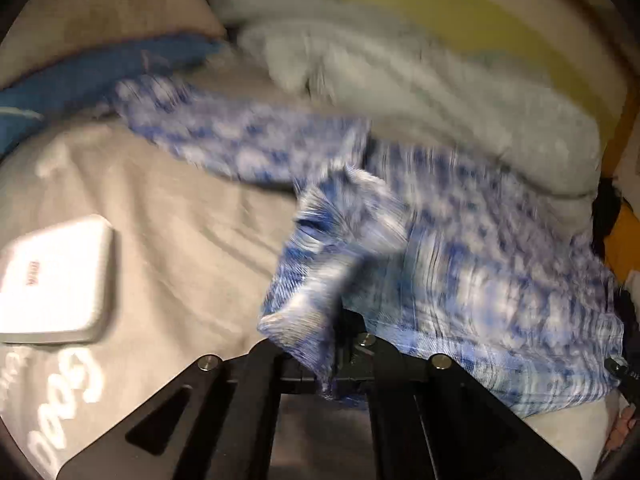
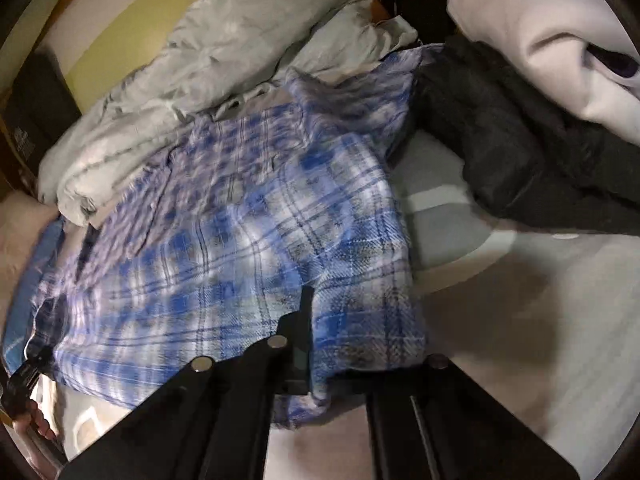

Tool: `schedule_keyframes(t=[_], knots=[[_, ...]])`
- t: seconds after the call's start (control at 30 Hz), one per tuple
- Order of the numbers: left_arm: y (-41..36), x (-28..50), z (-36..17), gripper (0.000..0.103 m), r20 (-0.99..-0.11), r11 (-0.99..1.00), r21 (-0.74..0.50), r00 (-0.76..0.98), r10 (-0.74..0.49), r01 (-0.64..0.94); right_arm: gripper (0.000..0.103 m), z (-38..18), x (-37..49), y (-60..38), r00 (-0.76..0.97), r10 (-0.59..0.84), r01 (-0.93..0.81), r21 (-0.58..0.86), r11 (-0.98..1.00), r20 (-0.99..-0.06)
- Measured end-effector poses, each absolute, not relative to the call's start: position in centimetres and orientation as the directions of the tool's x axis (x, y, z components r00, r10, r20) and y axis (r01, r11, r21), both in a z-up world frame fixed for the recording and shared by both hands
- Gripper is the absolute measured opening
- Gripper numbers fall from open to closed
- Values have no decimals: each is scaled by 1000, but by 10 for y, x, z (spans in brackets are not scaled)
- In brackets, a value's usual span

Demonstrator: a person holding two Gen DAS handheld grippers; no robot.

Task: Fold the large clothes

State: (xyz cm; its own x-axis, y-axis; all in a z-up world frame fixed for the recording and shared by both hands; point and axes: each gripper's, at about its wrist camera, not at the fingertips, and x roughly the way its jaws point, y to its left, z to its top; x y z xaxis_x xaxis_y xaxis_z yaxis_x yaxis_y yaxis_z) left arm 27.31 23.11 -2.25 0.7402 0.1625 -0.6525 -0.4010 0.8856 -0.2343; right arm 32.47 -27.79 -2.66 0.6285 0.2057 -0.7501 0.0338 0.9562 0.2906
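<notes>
A blue and white plaid shirt [image 1: 472,248] lies spread on the bed, blurred by motion. My left gripper [image 1: 328,360] is shut on a bunched edge of the shirt, which sticks up between the fingers. In the right wrist view the shirt [image 2: 224,232] covers the middle of the bed. My right gripper [image 2: 316,364] is shut on its near edge, with cloth draped over the fingers. The left gripper [image 2: 24,376] shows at the far left edge of that view, and the right gripper [image 1: 624,376] at the far right edge of the left wrist view.
A grey bedsheet with white lettering [image 1: 160,208] covers the bed. A white flat box [image 1: 52,280] lies at the left. A rumpled pale duvet [image 2: 208,52] lies beyond the shirt. A dark garment [image 2: 512,144] and a white garment [image 2: 540,32] lie at the right.
</notes>
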Motion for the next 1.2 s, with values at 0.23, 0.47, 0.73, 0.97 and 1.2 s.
schedule_keyframes(t=[0.23, 0.47, 0.73, 0.97, 1.2], knots=[[219, 232, 14, 2, -631, 918, -122, 744, 220, -376, 1, 22, 268, -269, 757, 79, -45, 68, 997, -649], [211, 154, 28, 2, -662, 935, -105, 725, 189, -340, 1, 44, 211, -278, 765, 82, -55, 62, 997, -639], [198, 86, 17, 2, -661, 941, -47, 717, 221, -334, 1, 34, 163, -274, 747, 85, -73, 46, 996, -659], [193, 77, 5, 7, -683, 941, -33, 695, 224, -336, 2, 16, 149, -278, 731, 55, -49, 27, 998, -680], [172, 43, 14, 61, -616, 959, -20, 759, 210, -282, 30, 35, 136, -272, 808, 17, -56, -48, 997, -589]])
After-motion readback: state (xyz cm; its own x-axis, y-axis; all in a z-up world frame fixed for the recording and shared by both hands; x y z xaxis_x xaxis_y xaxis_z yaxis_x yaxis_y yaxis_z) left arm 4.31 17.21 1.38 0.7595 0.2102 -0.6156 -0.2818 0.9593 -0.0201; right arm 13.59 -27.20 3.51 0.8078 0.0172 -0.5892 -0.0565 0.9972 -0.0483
